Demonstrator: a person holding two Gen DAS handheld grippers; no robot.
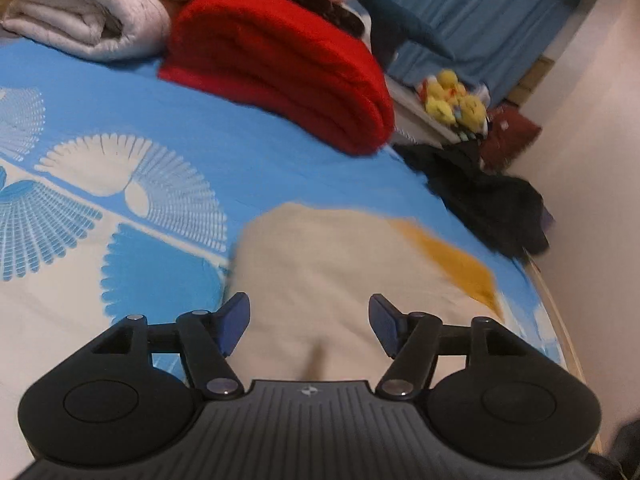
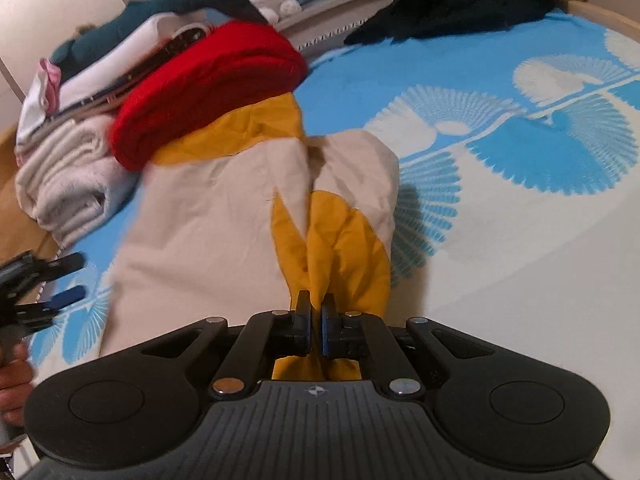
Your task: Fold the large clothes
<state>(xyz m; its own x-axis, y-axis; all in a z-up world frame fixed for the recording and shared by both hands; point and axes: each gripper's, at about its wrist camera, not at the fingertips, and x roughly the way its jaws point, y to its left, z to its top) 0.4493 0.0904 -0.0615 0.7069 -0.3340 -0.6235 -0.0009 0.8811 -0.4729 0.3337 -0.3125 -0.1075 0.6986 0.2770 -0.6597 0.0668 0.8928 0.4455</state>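
- We hold the right gripper [image 2: 316, 316] with its jaws pressed nearly together, a bunched fold of the cream-and-yellow garment [image 2: 224, 216] pinched between the blue pads [image 2: 327, 330]
- Yellow cloth shows both ahead of the clamped jaws and behind them, under the gripper body
- Ahead of the right jaws the garment spreads over the bed sheet [image 2: 520, 240]; its cream body lies ahead and to the left, a yellow panel runs straight forward from the pinch
- Far ahead and left of the right jaws, the garment's far yellow edge meets a red folded blanket [image 2: 208, 84]; whether they touch or overlap we cannot tell
- Left of the red blanket sits a stack of white folded linens [image 2: 68, 184]
- Our left gripper [image 1: 308, 326] has its jaws spread wide, nothing between the blue pads [image 1: 234, 322]
- In the left wrist view the garment [image 1: 336, 276] lies directly ahead of and beneath the open jaws, blurred; whether the fingertips touch the cloth we cannot tell
- A yellow patch of the garment sits ahead and to the right of the left jaws
- Far ahead of the left jaws: the red blanket [image 1: 288, 64], with white linens [image 1: 84, 8] to its left
- Ahead and right of the left jaws, a heap of dark clothing [image 1: 488, 196] lies at the edge of the sheet [image 1: 120, 184]
- The left gripper also shows at the left border of the right wrist view [image 2: 60, 280], beside the garment's cream edge, fingers apart
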